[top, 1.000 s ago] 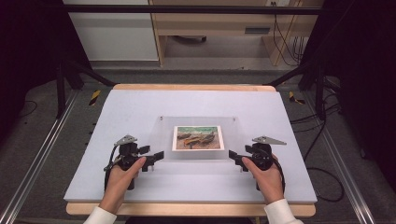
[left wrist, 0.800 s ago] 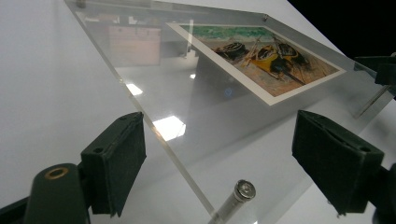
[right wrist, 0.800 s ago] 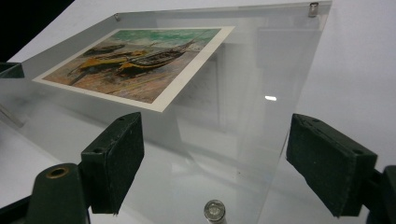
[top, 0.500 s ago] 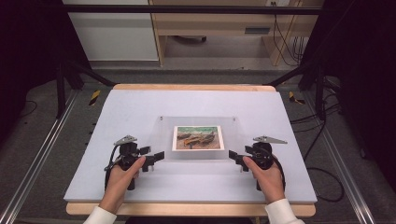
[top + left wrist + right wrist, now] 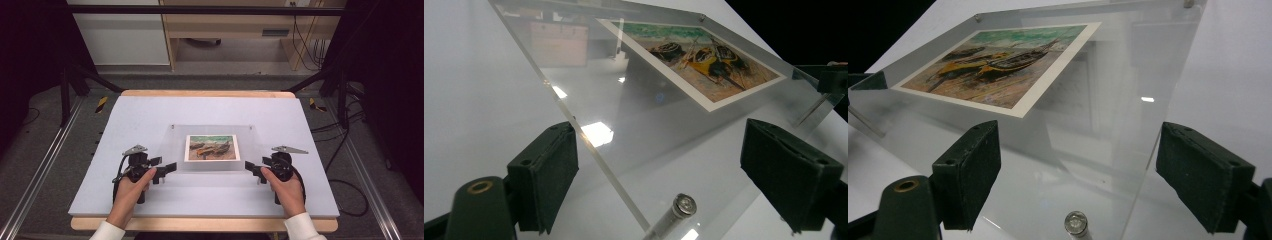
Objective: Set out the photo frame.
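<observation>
Left tool [image 5: 169, 169]: jaws spread, straddling the near-left corner of the clear acrylic photo frame [image 5: 212, 131], not yet gripping. The frame lies flat mid-desk [image 5: 150, 110], toward the near edge, boat print [image 5: 212, 147] upward. Right tool [image 5: 252, 170]: jaws spread at the near-right corner, mirrored, apparently for a balanced two-handed lift.

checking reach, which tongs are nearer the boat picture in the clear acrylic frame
Left, slightly. Left tongs sit at the clear acrylic frame's near-left corner, beside the boat picture; right tongs sit at the near-right corner, slightly farther.
</observation>
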The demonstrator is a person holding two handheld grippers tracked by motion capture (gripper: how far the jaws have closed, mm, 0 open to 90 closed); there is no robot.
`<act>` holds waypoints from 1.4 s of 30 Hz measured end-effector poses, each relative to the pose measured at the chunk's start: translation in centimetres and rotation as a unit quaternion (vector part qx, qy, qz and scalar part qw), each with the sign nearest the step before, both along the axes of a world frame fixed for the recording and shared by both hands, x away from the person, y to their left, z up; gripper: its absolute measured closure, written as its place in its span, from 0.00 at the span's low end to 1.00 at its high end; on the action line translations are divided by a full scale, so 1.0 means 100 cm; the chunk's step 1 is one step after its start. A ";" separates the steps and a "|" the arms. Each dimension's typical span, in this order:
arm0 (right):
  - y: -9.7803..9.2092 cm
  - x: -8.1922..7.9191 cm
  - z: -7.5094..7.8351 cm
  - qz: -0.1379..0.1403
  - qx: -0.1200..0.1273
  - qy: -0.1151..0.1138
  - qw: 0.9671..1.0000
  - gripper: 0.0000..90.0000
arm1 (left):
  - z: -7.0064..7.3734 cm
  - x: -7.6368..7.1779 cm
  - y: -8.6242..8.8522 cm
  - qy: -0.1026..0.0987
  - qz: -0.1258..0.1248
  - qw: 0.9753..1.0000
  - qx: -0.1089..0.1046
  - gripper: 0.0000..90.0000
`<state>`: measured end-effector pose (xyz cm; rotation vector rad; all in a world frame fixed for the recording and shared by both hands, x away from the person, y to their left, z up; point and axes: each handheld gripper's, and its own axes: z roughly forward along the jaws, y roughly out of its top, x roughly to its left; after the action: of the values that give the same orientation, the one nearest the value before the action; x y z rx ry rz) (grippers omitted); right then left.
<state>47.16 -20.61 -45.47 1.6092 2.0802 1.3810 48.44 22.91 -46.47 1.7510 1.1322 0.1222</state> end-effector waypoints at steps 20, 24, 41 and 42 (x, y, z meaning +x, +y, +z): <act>-0.001 0.007 -0.007 0.009 0.035 0.019 0.999 0.18 | 0.000 0.002 0.001 0.001 -0.005 1.000 0.002 0.16; -0.001 0.007 -0.007 0.010 0.033 0.018 0.999 0.18 | 0.001 0.002 0.001 0.002 -0.006 1.000 0.005 0.17; 0.003 0.009 0.000 0.012 0.002 0.002 1.000 0.21 | 0.010 0.005 -0.003 -0.007 0.001 0.999 0.044 0.19; 0.003 0.009 0.000 0.014 -0.002 -0.004 1.000 0.21 | 0.010 0.006 -0.004 -0.011 0.000 0.999 0.047 0.19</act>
<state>48.07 -20.32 -45.44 1.5762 2.1081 1.3885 49.03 22.56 -45.46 1.8285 1.1269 0.1973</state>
